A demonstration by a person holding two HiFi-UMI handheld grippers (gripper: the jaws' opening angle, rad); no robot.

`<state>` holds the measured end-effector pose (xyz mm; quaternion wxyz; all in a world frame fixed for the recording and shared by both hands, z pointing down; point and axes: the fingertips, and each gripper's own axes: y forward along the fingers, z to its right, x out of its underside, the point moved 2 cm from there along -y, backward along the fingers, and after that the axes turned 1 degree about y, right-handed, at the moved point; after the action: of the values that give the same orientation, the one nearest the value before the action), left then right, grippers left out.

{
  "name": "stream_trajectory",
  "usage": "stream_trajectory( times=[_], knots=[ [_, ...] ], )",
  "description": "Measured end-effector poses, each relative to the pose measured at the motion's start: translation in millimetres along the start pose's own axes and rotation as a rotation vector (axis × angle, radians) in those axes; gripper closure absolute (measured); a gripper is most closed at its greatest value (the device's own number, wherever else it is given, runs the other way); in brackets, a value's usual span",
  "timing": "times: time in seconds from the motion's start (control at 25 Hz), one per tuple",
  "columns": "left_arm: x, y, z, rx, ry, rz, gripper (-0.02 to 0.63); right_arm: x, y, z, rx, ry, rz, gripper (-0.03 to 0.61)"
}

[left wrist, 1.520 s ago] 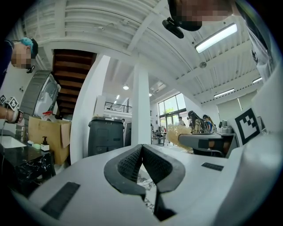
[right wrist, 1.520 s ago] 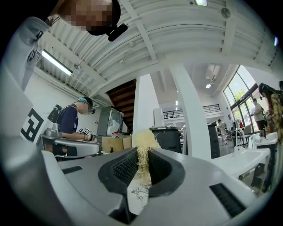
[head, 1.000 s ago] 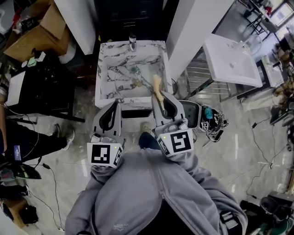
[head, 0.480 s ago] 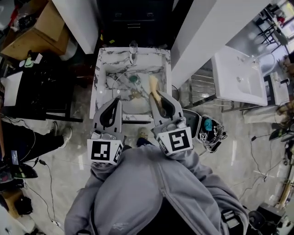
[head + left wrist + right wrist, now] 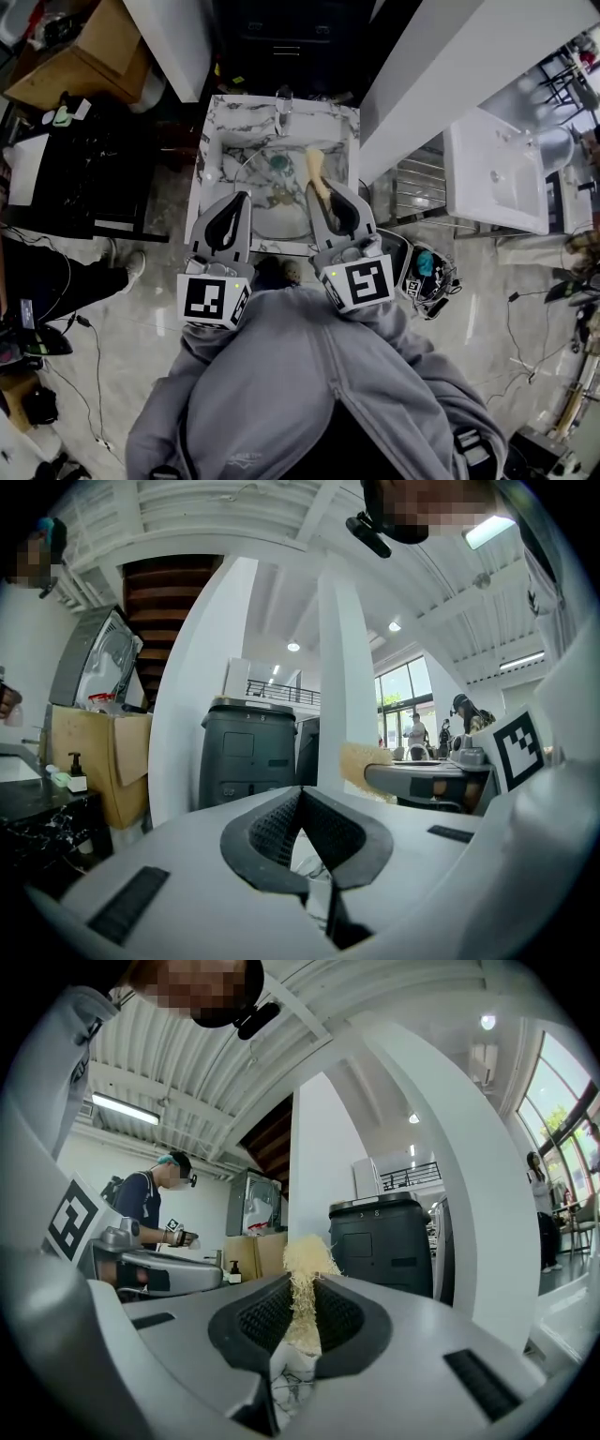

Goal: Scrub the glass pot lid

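Note:
The glass pot lid (image 5: 272, 214) lies in the marble sink (image 5: 211, 141), its round rim showing faintly over the basin's veined bottom. My right gripper (image 5: 314, 192) reaches over the sink's near edge, shut on a beige fibrous scrubber (image 5: 315, 169) that sticks out past its tips above the lid. The right gripper view shows the scrubber (image 5: 307, 1260) pinched between the pads of that gripper (image 5: 302, 1288). My left gripper (image 5: 241, 197) hovers beside it over the near left of the basin, with the jaws shut and nothing between them (image 5: 300, 794).
A faucet (image 5: 284, 103) stands at the sink's far rim, a teal drain (image 5: 277, 162) below it. A black table (image 5: 84, 178) and cardboard box (image 5: 75, 66) are left. A white column (image 5: 450, 66), metal rack (image 5: 412, 187) and white basin (image 5: 497, 178) are right.
Both grippers have moved forward together and now reach over the sink's near edge. The scrubber has stayed in the right gripper.

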<state>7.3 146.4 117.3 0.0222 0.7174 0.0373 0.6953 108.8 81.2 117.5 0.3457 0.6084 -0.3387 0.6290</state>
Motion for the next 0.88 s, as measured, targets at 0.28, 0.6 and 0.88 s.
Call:
stream_trajectory(
  times=[0.28, 0.6, 0.88],
  knots=[
    [-12, 26, -16, 0.052, -0.009, -0.025, 0.598, -8, 21, 12, 0.039, -0.02, -0.019, 0.522],
    [14, 55, -39, 0.092, -0.04, -0.087, 0.598, 12, 56, 24, 0.085, 0.006, -0.033, 0.522],
    [55, 74, -63, 0.108, -0.064, -0.153, 0.598, 52, 85, 20, 0.074, 0.032, -0.094, 0.523]
  ],
)
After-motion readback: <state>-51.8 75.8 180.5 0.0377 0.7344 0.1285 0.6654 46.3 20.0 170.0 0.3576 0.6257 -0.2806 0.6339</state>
